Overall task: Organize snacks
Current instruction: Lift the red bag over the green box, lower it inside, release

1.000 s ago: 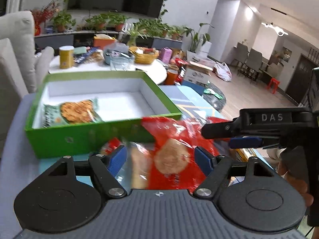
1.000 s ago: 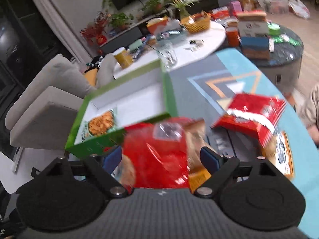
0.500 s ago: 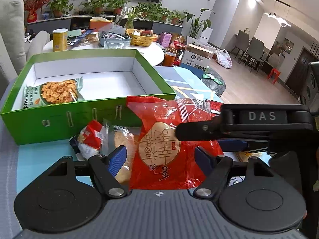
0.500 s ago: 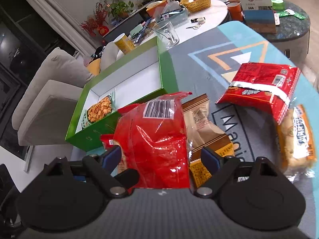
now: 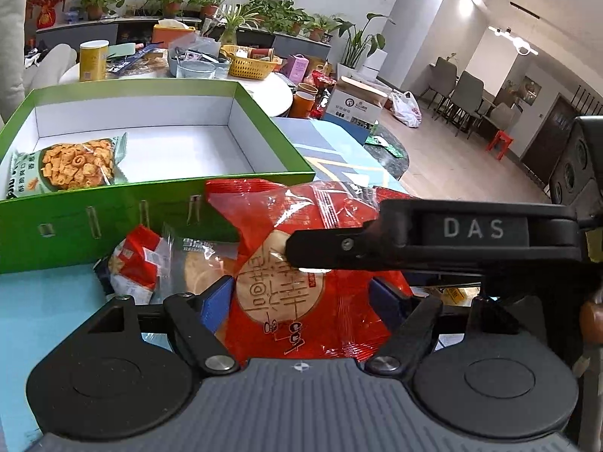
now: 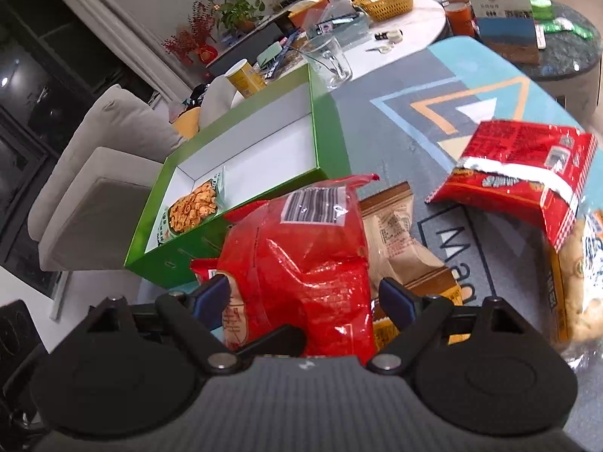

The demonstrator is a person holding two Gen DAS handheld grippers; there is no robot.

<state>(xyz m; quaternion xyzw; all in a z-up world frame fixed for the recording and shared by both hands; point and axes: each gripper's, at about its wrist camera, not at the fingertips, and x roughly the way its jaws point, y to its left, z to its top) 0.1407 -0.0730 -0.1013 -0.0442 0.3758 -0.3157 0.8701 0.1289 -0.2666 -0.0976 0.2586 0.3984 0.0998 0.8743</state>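
A red cake packet stands between the blue pads of both grippers, just in front of the green box. My left gripper holds its printed face side; its pads sit against the packet's edges. My right gripper holds it from the barcode side. The right gripper's black finger crosses the left wrist view. The box holds one green packet of curled crackers.
A small clear and red packet lies by the box wall. On the mat to the right lie a brown packet, a large red bag and a bread bag. A cluttered white round table stands behind.
Both grippers have come closer together around the red packet and it now stands steady and sharp near the box's front wall. The right gripper's finger has moved further across the left view.
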